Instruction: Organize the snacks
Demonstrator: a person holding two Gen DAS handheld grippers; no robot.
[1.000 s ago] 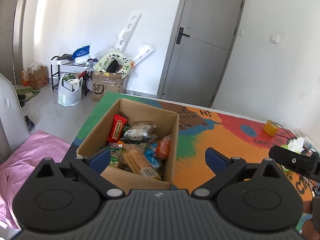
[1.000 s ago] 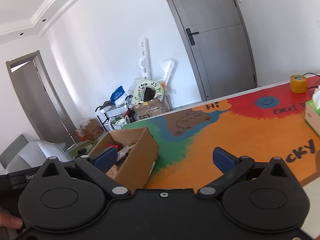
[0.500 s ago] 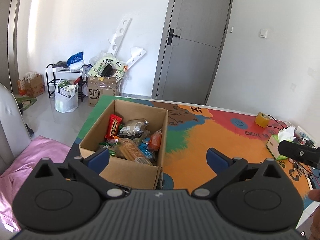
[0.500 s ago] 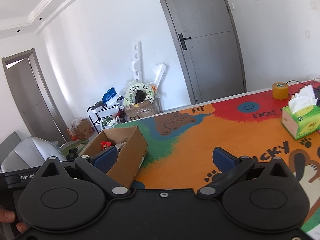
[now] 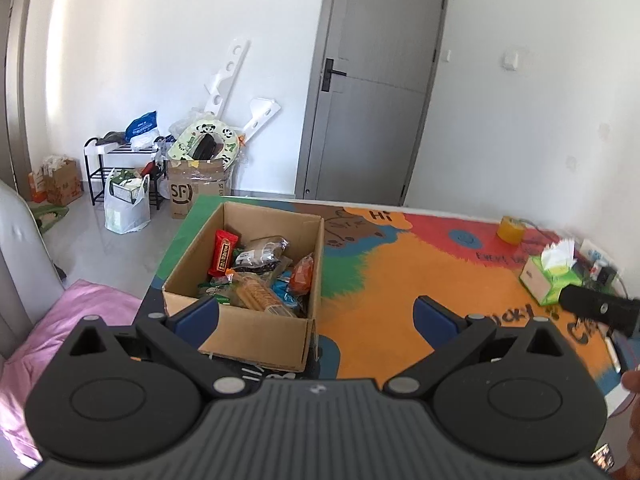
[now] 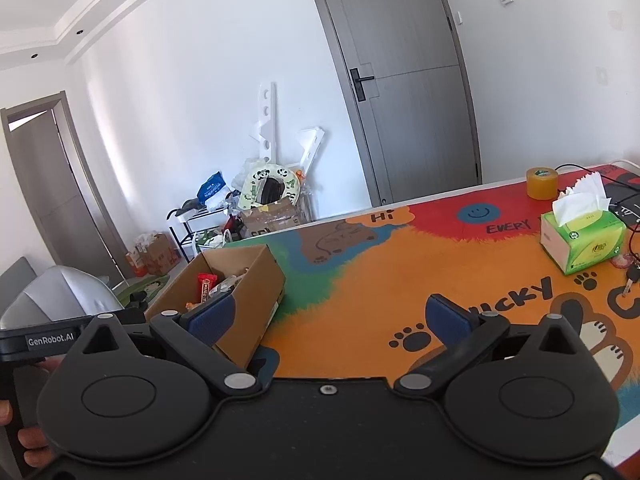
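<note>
1. Left gripper (image 5: 316,312): jaws spread wide, nothing between the pads. It is held above the near table edge and aimed at the cardboard box (image 5: 256,332), probably to keep the contents in the camera's view.
2. Right gripper (image 6: 328,316): likewise released and empty, held over the orange part of the table mat (image 6: 380,280), to the right of the box.
3. Snacks (image 5: 260,276): all those visible lie heaped inside the box at the mat's left end. A red bar (image 5: 222,254) leans upright against the left wall; a biscuit sleeve (image 5: 260,296) lies flat near the front; an orange packet (image 5: 302,278) rests at the right wall.
4. No snack shows on the open mat. A tissue box (image 6: 580,240) and a tape roll (image 6: 541,183) sit well apart at the far right.
5. Judgement: this fits snacks waiting to be taken out and sorted, or snacks already gathered in. Pictures do not settle which.
</note>
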